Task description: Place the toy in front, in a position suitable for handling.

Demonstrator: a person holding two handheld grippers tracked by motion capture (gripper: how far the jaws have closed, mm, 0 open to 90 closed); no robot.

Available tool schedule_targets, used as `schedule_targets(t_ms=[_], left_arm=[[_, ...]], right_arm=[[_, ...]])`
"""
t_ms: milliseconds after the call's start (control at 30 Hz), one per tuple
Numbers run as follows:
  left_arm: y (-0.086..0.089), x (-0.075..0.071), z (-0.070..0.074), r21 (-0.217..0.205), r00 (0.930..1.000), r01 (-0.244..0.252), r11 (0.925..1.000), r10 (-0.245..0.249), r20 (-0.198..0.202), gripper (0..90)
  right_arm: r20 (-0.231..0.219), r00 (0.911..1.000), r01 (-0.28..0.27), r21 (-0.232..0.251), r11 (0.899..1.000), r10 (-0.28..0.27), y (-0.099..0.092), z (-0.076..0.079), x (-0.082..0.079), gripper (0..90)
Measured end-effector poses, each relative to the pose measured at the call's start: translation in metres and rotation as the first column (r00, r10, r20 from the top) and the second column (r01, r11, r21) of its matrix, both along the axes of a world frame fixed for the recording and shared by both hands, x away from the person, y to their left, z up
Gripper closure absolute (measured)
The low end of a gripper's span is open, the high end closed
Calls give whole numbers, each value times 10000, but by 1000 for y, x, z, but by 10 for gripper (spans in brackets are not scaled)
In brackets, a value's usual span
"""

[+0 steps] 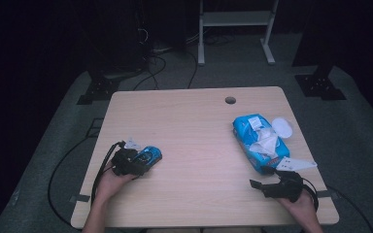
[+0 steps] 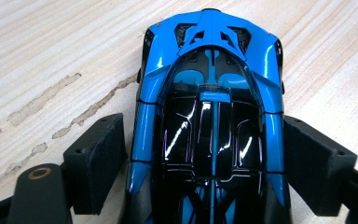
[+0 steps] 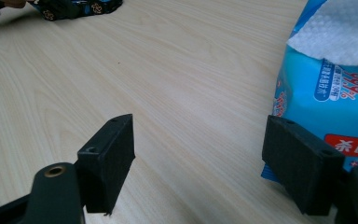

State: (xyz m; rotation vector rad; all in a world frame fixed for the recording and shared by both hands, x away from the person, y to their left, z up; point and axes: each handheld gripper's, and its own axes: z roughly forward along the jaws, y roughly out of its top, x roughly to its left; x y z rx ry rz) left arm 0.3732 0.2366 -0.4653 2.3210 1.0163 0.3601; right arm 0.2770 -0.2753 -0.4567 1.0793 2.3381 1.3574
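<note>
A blue and black toy car (image 1: 149, 156) (image 2: 209, 121) stands on the wooden table (image 1: 194, 131) near its left front. My left gripper (image 1: 143, 161) (image 2: 205, 158) reaches over it from behind, one black pad on either side of the body. The right pad (image 2: 314, 163) lies at the car's flank and a thin gap shows at the left pad (image 2: 98, 158). At the right front my right gripper (image 1: 261, 177) (image 3: 205, 158) stands open over bare wood, its right pad beside the corner of a blue pack of wet wipes (image 1: 260, 145) (image 3: 326, 93). The car (image 3: 74, 7) also shows far off.
A white wipe (image 1: 268, 140) (image 3: 335, 32) sticks up out of the pack, and a white lid (image 1: 282, 127) lies beside it. Pale smears (image 2: 42, 100) mark the wood left of the car. A cable hole (image 1: 230, 100) sits near the far edge. Cables trail off both front corners.
</note>
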Motion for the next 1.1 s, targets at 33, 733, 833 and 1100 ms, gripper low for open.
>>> schedule_targets(t_ms=[33,733,833,1100], left_arm=[[0,0,0,16,10000,1,10000,-1,8,195],[-3,-5,6,220,9994,277,9994,-282,220,279],[-2,-4,6,246,9994,307,9992,-310,135,280],[-6,-3,9,569,9993,366,9977,-366,-4,281]], right_arm=[[17,10000,-12,-9,10000,12,0,0,0,242],[117,9999,-61,30,10000,60,1,2,0,242],[89,9999,-94,-9,10000,94,2,1,0,242],[85,10000,-29,194,9998,28,1,1,0,242]])
